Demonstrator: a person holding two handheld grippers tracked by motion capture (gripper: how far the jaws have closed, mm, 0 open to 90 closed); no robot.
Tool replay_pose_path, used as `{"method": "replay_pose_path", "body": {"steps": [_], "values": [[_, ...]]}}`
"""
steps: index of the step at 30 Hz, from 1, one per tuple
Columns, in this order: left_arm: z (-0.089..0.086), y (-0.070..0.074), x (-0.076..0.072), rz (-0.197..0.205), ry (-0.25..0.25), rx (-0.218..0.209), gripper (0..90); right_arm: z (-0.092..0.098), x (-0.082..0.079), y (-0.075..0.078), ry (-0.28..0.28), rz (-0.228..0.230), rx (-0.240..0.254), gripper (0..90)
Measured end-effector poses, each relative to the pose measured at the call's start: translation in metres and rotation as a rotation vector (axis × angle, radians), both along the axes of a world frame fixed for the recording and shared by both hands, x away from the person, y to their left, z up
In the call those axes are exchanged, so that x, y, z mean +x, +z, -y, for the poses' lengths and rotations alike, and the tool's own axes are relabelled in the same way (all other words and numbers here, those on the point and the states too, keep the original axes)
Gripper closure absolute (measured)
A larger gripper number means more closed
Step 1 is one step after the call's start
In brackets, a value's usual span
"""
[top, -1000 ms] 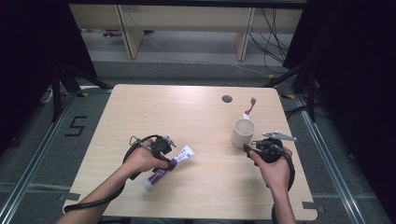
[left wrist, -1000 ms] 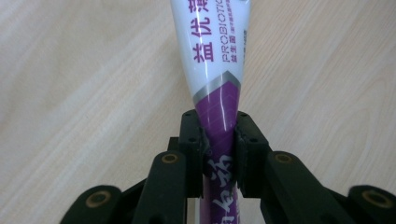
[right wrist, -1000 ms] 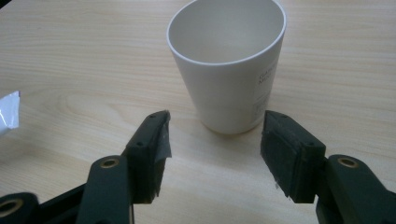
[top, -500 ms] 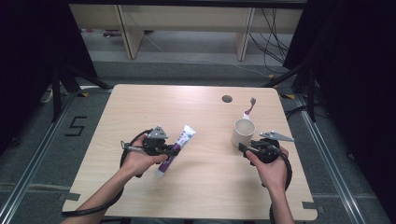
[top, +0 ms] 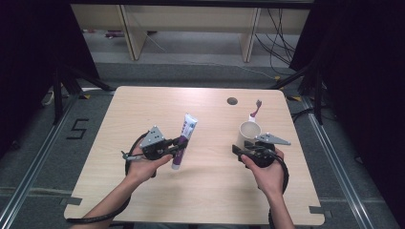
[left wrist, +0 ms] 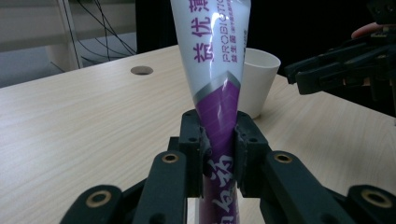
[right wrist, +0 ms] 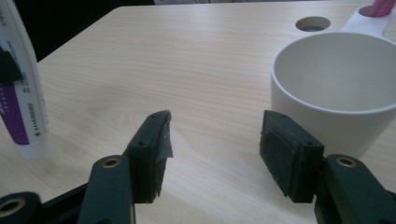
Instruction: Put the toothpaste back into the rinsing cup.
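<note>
Since a second ago we have raised the toothpaste tube upright; our left gripper's jaws clamp its purple end. Our right gripper's jaws gape wide, empty, the cup just beside them.

I see the toothpaste tube left of the cup on the worktop, a toothbrush just behind the cup (the hole farther back).

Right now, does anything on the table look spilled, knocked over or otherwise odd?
Nothing stands out. The cup stands upright and empty, and the left gripper holds the toothpaste tube; nothing is spilled on the table.
</note>
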State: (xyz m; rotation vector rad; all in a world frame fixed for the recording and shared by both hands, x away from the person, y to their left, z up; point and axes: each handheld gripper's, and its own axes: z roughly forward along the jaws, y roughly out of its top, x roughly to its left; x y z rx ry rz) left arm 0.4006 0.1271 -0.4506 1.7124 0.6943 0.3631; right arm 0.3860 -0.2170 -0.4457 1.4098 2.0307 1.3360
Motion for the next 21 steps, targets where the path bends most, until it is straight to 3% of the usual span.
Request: {"method": "replay_pose_path", "body": {"steps": [2,3,4,7,8,9,14,19,21], "values": [[0.0,-0.001,0.0,0.022,0.008,-0.015,76.1,-0.005,-0.002,0.002,0.006,-0.004,0.028,43.5],[0.0,-0.001,0.0,0.035,0.009,-0.023,76.1,-0.005,-0.001,0.002,0.017,0.032,0.001,43.5],[0.0,-0.002,0.0,0.046,0.008,-0.034,76.1,-0.009,-0.002,0.003,0.026,0.022,0.033,43.5],[0.001,-0.004,0.0,0.073,0.012,-0.05,76.0,-0.014,-0.003,0.005,0.045,0.064,0.019,43.5],[0.001,-0.004,0.0,0.079,0.013,-0.051,76.0,-0.017,-0.004,0.006,0.044,0.055,0.05,43.5],[0.002,-0.005,-0.001,0.088,0.014,-0.055,76.0,-0.017,-0.003,0.007,0.057,0.087,0.029,43.5],[0.006,-0.006,-0.001,0.114,0.01,-0.066,76.0,-0.03,-0.004,0.014,0.113,0.143,0.092,43.5],[0.012,-0.006,-0.001,0.13,-0.006,-0.07,76.0,-0.046,-0.005,0.023,0.167,0.173,0.128,43.5],[0.014,-0.006,-0.002,0.127,-0.013,-0.063,76.0,-0.051,-0.004,0.027,0.182,0.2,0.12,43.5]]}}
